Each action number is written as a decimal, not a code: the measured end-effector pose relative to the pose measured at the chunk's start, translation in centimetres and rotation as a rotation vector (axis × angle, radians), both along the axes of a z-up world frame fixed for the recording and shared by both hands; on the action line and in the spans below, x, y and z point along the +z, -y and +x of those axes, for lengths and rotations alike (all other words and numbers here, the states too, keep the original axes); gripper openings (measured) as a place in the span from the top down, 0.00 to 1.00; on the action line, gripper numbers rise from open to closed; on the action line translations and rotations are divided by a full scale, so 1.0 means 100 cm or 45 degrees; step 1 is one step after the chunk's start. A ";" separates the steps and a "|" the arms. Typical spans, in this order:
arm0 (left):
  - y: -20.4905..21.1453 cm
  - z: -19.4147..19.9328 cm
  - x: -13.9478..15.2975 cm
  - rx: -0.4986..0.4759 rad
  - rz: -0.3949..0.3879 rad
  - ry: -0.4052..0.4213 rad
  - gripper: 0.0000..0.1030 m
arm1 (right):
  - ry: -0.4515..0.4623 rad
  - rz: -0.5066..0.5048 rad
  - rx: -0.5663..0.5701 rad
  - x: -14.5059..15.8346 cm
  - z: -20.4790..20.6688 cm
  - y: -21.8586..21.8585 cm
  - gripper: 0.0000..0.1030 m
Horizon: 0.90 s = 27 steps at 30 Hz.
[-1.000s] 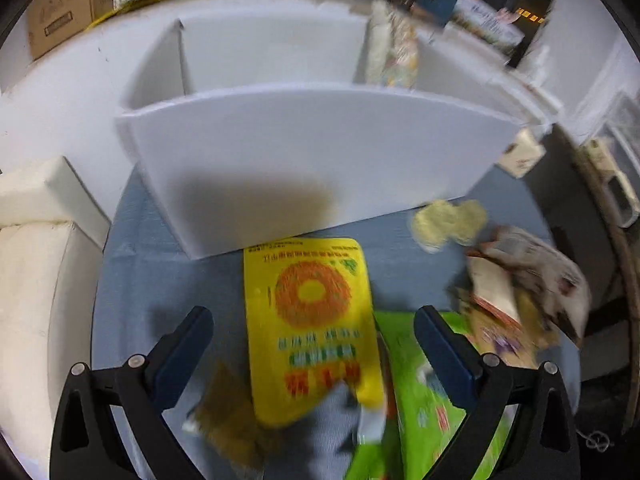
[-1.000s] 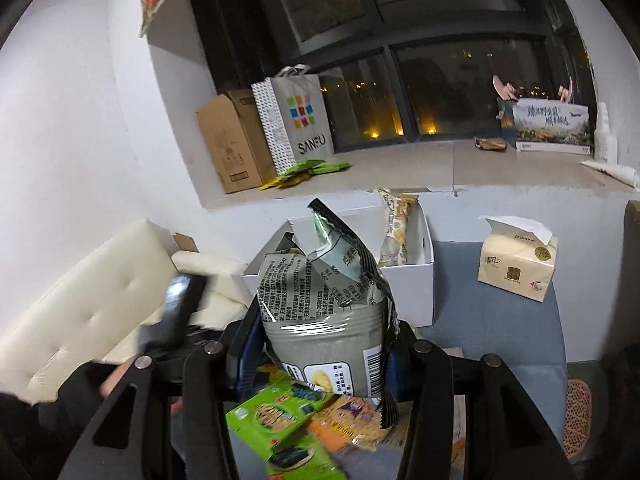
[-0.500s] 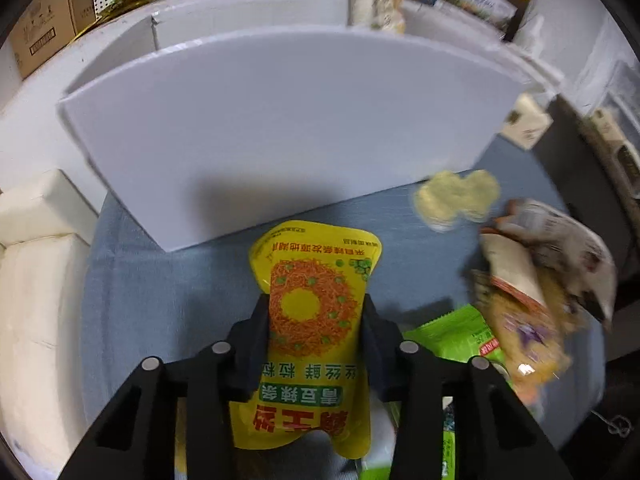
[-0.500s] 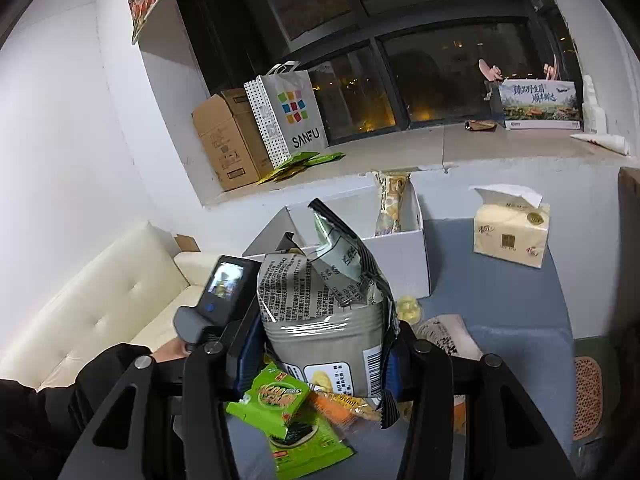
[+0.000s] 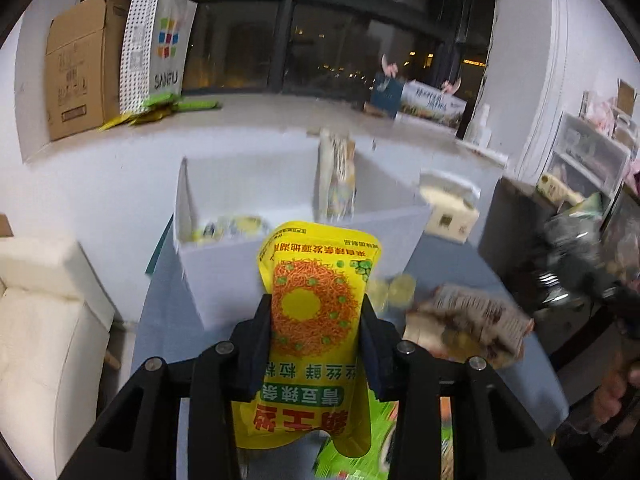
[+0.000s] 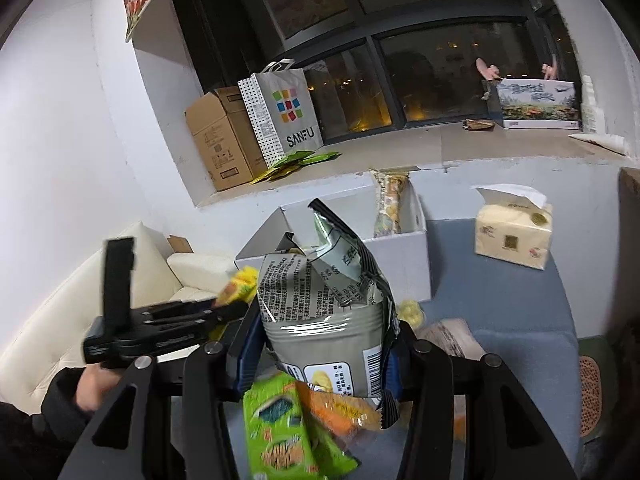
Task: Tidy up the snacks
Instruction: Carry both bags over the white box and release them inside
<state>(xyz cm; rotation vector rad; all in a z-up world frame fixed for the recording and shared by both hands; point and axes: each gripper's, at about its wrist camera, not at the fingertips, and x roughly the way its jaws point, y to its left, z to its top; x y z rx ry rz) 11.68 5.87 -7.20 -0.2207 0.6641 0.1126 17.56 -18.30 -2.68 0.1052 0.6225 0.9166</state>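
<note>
My left gripper [image 5: 316, 316] is shut on a yellow snack pouch [image 5: 316, 320] with an orange ring print and holds it above the table, in front of a white open box [image 5: 304, 240]. The box holds small yellow packets [image 5: 236, 226] on its left side and an upright snack bag [image 5: 336, 176] at the back. My right gripper [image 6: 320, 340] is shut on a grey chip bag [image 6: 324, 304] and holds it above the table. The left gripper with the yellow pouch also shows in the right wrist view [image 6: 160, 328].
Loose snacks lie on the blue table: a green packet [image 6: 280, 436], an orange packet [image 6: 340, 412], a crumpled wrapper [image 5: 476, 320]. A tissue pack [image 6: 512, 236] stands at the right. A cream sofa [image 5: 44, 320] is at the left. A cardboard box [image 6: 220, 136] and paper bag [image 6: 284, 112] stand on the windowsill.
My left gripper closed on the yellow pouch and lifted it off the table, tilting up toward the box. My right gripper kept holding the grey chip bag and shifted slightly.
</note>
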 end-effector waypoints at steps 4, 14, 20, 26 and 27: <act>-0.021 0.026 0.032 0.019 -0.023 0.073 0.59 | -0.006 -0.037 0.029 0.010 0.029 -0.029 0.48; -0.074 0.123 0.051 0.114 0.027 0.013 0.58 | -0.194 -0.118 -0.054 0.019 0.164 -0.110 0.48; -0.089 0.142 0.036 0.170 0.078 -0.040 0.00 | -0.255 -0.227 -0.052 0.007 0.197 -0.146 0.16; -0.090 0.131 0.034 0.170 0.074 -0.044 0.00 | -0.252 -0.210 -0.098 0.011 0.197 -0.144 0.00; -0.089 0.128 0.036 0.174 0.078 -0.037 0.00 | -0.256 -0.212 -0.099 0.011 0.197 -0.145 0.00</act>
